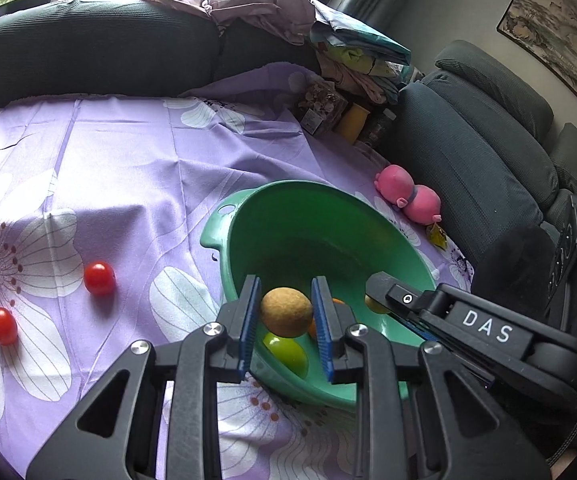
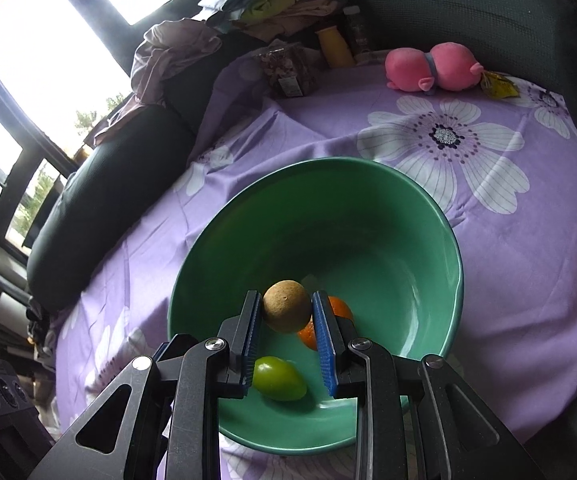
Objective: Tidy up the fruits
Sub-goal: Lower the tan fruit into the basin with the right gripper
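Left wrist view
- Left gripper (image 1: 286, 312): clamped on a brown round fruit (image 1: 286, 311), blue pads against both its sides, hanging over the near part of the green bowl (image 1: 248, 204).
- Right gripper (image 1: 381, 305): reached in from the right above the bowl, with a small yellowish fruit (image 1: 373, 304) pinched at its tip.
- Bowl contents: a green fruit (image 1: 286, 354) lay on the bottom under the held one; an orange fruit (image 1: 338, 302) showed only as a sliver behind the right pad.
- Left to gather: three cherry tomatoes (image 1: 99, 278) lay on the purple flowered cloth (image 1: 128, 168), one alone and two touching, all well apart from the bowl.

Right wrist view
- Right gripper (image 2: 287, 312): closed on a second brown fruit (image 2: 287, 311), held above the bowl's (image 2: 368, 184) interior.
- Below it: the orange fruit (image 2: 338, 308) sat just behind the right pad, and the green fruit (image 2: 278, 378) lay nearer the rim.
- Left gripper: could not be picked out here.

Judgement
- Step in hand: both fruits appeared carried over the bowl and ready to drop.
- Next move: each claw would need to part low enough that its fruit settles beside the others without bouncing out, then go for the tomatoes.
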A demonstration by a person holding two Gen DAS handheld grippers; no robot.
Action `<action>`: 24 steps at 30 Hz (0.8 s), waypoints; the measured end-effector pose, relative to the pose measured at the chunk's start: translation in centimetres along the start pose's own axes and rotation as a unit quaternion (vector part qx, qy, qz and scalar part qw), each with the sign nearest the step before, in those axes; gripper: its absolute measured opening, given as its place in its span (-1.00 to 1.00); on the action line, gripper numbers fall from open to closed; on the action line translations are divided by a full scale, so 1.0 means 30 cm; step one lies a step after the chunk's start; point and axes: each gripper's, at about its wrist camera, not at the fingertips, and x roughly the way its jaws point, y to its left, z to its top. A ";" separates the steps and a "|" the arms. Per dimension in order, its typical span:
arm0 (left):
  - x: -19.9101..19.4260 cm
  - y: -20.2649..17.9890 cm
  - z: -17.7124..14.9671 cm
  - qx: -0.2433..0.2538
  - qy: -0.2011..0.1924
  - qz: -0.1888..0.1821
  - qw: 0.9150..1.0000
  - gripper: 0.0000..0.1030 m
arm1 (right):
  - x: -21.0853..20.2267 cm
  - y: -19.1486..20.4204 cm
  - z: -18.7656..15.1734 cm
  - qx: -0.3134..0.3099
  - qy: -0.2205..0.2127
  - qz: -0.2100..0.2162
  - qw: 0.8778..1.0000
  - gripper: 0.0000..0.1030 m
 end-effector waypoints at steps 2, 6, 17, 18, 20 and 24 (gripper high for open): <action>0.002 -0.001 -0.002 0.000 0.002 -0.002 1.000 -0.50 | 0.001 -0.001 0.000 0.001 0.001 -0.001 1.000 -0.45; 0.003 -0.008 -0.004 0.004 0.005 -0.002 1.000 -0.50 | 0.004 0.000 0.000 0.002 0.004 -0.003 1.000 -0.45; 0.011 -0.015 -0.009 0.010 0.010 -0.003 1.000 -0.50 | 0.015 -0.002 -0.001 0.003 0.012 -0.004 1.000 -0.45; 0.012 -0.015 -0.010 0.010 0.010 -0.002 1.000 -0.50 | 0.016 -0.004 -0.001 0.004 0.013 -0.004 1.000 -0.45; 0.011 -0.015 -0.010 0.010 0.010 -0.002 1.000 -0.50 | 0.018 -0.009 0.000 0.006 0.017 -0.003 1.000 -0.45; 0.012 -0.016 -0.011 0.011 0.012 -0.004 1.000 -0.50 | 0.023 -0.015 0.002 0.007 0.020 0.000 1.000 -0.45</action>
